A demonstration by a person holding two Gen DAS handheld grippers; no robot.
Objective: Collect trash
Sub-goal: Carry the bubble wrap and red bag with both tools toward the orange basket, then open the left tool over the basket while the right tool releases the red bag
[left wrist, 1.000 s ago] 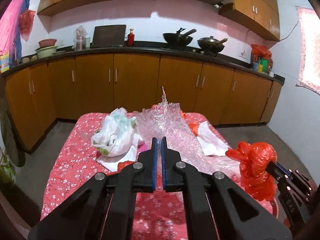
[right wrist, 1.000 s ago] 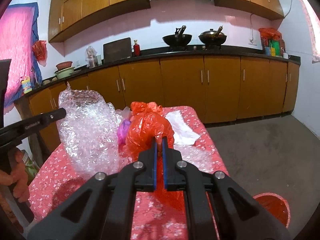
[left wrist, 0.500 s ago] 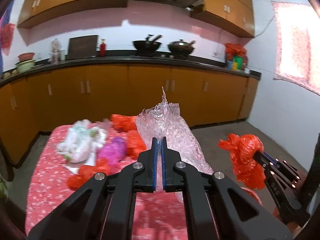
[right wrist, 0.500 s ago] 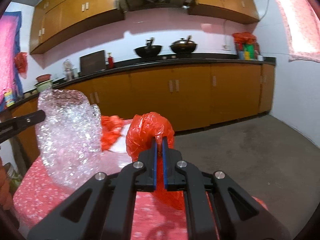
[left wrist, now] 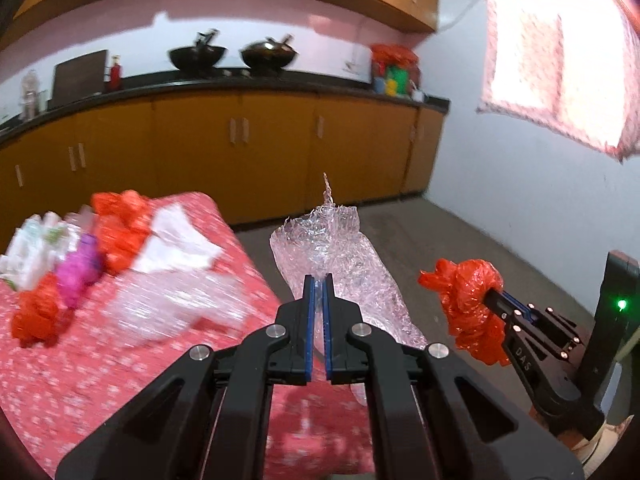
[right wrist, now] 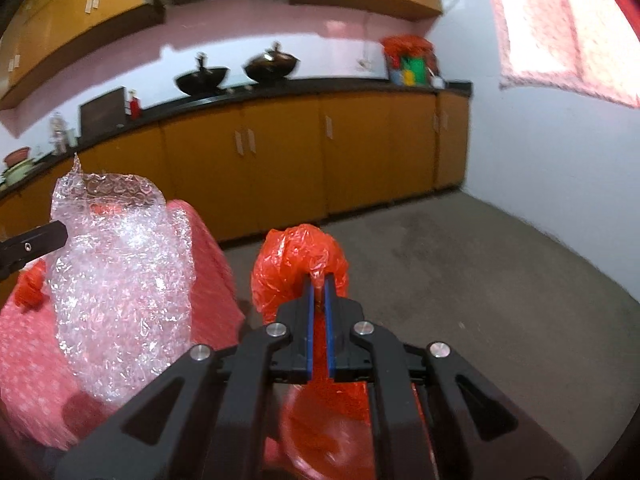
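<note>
- The left gripper (left wrist: 318, 280) is clamped on a sheet of clear bubble wrap (left wrist: 340, 264), its blue-lined fingers (left wrist: 308, 320) nearly together with the plastic pinched between them.
- The bubble wrap hangs in the air past the right edge of the table (left wrist: 120, 360), with bare floor (left wrist: 460, 248) behind it; in the right wrist view it (right wrist: 120, 280) stands as a tall crumpled column in front of the table's corner.
- The right gripper (right wrist: 319, 280) is closed tight on a crumpled red plastic bag (right wrist: 298, 264), which bulges above and around the fingertips.
- In the left wrist view the same red plastic bag (left wrist: 468, 300) is held off the table, to the right of the bubble wrap and apart from it.
- Below the right gripper, a round red object (right wrist: 320, 432) is partly hidden by the fingers; what it is cannot be told.
- On the table's pink flowered cloth lies more trash: a loose clear plastic sheet (left wrist: 176, 308), white paper (left wrist: 172, 244), several red bags (left wrist: 120, 224), a purple wad (left wrist: 78, 268) and a white bag (left wrist: 32, 256) at the left edge, all blurred.
- Farther off runs a row of orange cabinets (left wrist: 240, 152) under a dark counter, with two black woks (left wrist: 232, 56) on it.
</note>
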